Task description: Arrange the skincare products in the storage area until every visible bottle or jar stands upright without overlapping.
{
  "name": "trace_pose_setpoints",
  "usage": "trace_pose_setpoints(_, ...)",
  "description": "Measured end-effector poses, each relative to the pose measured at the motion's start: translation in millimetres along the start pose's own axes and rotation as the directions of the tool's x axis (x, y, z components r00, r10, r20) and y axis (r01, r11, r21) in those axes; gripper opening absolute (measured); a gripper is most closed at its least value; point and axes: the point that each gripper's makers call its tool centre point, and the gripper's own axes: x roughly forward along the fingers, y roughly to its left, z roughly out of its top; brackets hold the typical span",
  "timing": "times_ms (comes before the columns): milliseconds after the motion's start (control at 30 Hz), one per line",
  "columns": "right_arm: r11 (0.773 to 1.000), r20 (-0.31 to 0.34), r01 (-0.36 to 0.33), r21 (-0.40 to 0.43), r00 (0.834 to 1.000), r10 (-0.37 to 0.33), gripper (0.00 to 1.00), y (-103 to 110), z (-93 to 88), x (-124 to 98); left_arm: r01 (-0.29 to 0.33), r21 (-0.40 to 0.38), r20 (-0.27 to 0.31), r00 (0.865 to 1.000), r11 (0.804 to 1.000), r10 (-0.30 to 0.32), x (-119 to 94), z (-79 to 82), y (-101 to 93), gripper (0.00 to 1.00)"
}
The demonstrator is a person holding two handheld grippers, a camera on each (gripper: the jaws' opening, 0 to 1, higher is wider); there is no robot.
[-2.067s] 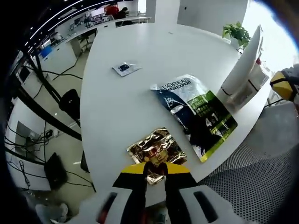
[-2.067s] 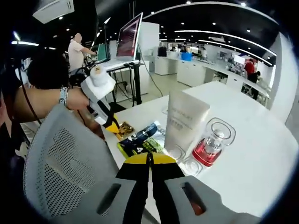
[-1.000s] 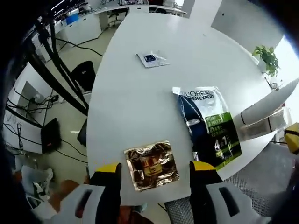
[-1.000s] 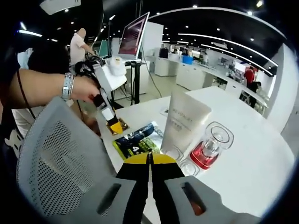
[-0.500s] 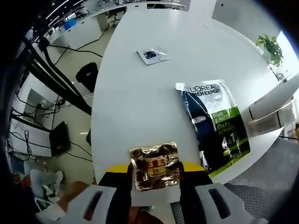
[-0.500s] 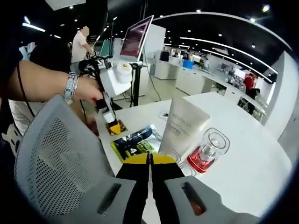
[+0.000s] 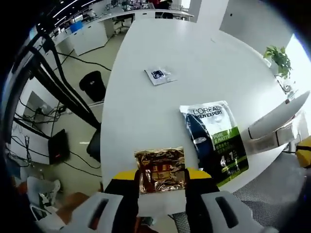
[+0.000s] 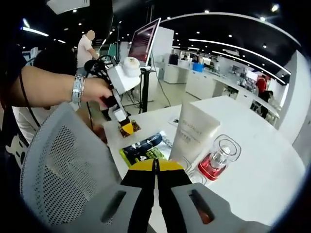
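Both tongs first. Left tongs rise from six o'clock in the left gripper view, yellow-tipped jaws pressed against the two sides of a crinkled gold foil sachet, pinching it at the near edge of the white table. Right tongs in the right gripper view have their jaws pressed together with nothing between them, held over the back of a grey mesh chair.

In the left gripper view, just beyond the gold sachet toward two o'clock, a dark blue and green sachet lies flat on the table. At three o'clock a white tube leans in from the edge. Farther out, toward twelve o'clock, a small clear sachet with a dark square lies by itself, well apart from the rest.

In the right gripper view, just past the closed jaws, the blue and green sachet lies flat at eleven o'clock. Beside it at one o'clock the white tube stands upright on its cap, and a clear bottle with red liquid stands upright just to its right. Farther off at ten o'clock a hand holds the left tongs on the gold sachet. A monitor stands beyond.
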Motion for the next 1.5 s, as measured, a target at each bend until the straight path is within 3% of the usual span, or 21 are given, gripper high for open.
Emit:
trace_pose_setpoints(333, 1.0, -0.006, 0.01, -0.005, 1.0, -0.01, 0.0, -2, -0.9, 0, 0.004, -0.026, 0.025, 1.0, 1.0, -0.003, 5, 31.0, -2.2, 0.38)
trace_pose_setpoints(733, 1.0, -0.021, 0.007, -0.02, 1.0, -0.007, 0.0, -1, -4.3, 1, 0.024, -0.073, -0.009, 1.0, 0.997, -0.025, 25, 46.9, -9.4, 0.38)
trace_pose_setpoints(967, 1.0, -0.031, 0.014, -0.018, 0.999, -0.015, 0.0, -3, -6.7, 2, -0.006, -0.08, -0.041, 0.999, 0.997, 0.003, 37, 41.5, -7.8, 0.38)
trace_pose_setpoints(1500, 0.999, -0.067, 0.025, -0.035, 0.997, -0.027, 0.0, -5, -13.7, 4, -0.041, -0.064, -0.029, 0.999, 0.997, 0.039, 44, 35.2, -10.7, 0.41)
